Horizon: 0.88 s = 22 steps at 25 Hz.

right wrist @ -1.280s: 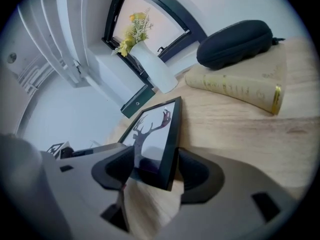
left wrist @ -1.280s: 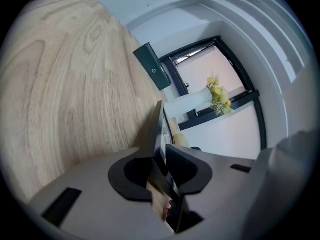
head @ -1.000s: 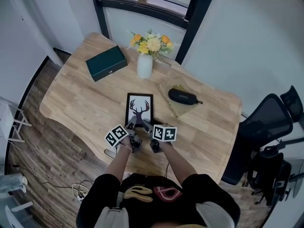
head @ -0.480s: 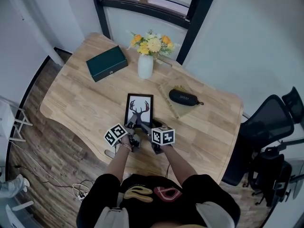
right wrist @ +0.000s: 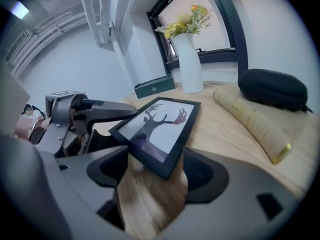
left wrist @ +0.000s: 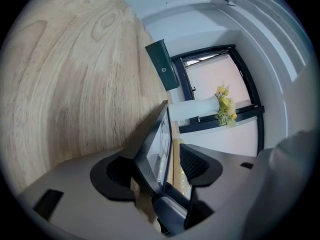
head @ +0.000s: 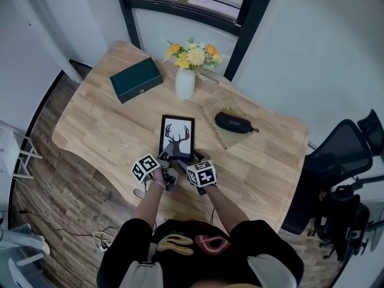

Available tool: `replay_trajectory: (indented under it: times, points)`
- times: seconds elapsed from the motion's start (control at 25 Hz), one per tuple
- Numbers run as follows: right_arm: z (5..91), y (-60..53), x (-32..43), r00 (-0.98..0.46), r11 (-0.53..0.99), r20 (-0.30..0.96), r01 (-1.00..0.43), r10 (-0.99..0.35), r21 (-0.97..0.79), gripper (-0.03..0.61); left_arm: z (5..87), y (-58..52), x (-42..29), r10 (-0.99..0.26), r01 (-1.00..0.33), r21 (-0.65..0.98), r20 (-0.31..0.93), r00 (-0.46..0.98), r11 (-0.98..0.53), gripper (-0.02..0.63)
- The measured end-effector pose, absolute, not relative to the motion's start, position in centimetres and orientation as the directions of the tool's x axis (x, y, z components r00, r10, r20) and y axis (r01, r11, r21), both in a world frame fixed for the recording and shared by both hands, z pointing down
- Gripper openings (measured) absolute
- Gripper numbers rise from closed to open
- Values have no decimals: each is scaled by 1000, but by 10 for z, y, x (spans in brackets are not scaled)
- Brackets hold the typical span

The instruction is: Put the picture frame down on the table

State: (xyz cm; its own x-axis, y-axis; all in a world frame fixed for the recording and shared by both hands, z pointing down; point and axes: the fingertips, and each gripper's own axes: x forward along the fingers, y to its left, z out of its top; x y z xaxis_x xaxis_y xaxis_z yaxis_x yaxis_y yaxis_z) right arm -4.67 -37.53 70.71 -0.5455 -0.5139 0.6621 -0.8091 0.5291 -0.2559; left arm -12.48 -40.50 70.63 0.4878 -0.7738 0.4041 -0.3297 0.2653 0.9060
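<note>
The picture frame [head: 177, 138], black with a deer silhouette on white, lies flat on the wooden table [head: 108, 125], in front of the person. Both grippers sit at its near edge. My left gripper [head: 164, 159] has just been opening. In the left gripper view the frame [left wrist: 149, 143] runs edge-on between the spread jaws of the left gripper [left wrist: 157, 169], and neither pad presses on it. My right gripper [right wrist: 155, 176] has also just been opening. The frame's near corner [right wrist: 159, 160] lies between its wide jaws, clear of both pads.
A dark green box [head: 136, 80] sits at the table's far left. A white vase of yellow flowers [head: 185, 83] stands behind the frame. A black case [head: 234, 123] rests on a pale mat [head: 217, 134] to the right. An office chair [head: 336, 161] stands beyond the table's right end.
The right gripper has rolled, and its marker cube has swung left toward the left gripper's cube. The left gripper and the frame stay where they were.
</note>
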Motion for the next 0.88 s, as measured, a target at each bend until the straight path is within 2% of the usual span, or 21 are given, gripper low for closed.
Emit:
replay_trajectory:
  times: [0.36,0.68,0.76,0.84,0.88]
  points:
    - [697,-387,-40,-527,445,627,-843,-574,-302,287,706,-392,-115,-713,-391,888,437,548,243,275]
    - [705,-392,-26,-455,382,659,-885,-598,-265,245,706,-369,-99,-664,-388,889,445,601,244,284]
    - [709,-392,-20,-421,353,678,-902,-602,-246,213,705,-363,-95,-650,-381,891,443,618,246,288]
    - [712,-392,-14,-388,319,692,-918,-609,-234,130,703,-358,-94,-649,-374,896,435,624,241,288]
    - [712,-392,-12,-381,309,694,-922,-611,-234,129,701,-357,-95,-652,-373,896,433,622,239,288]
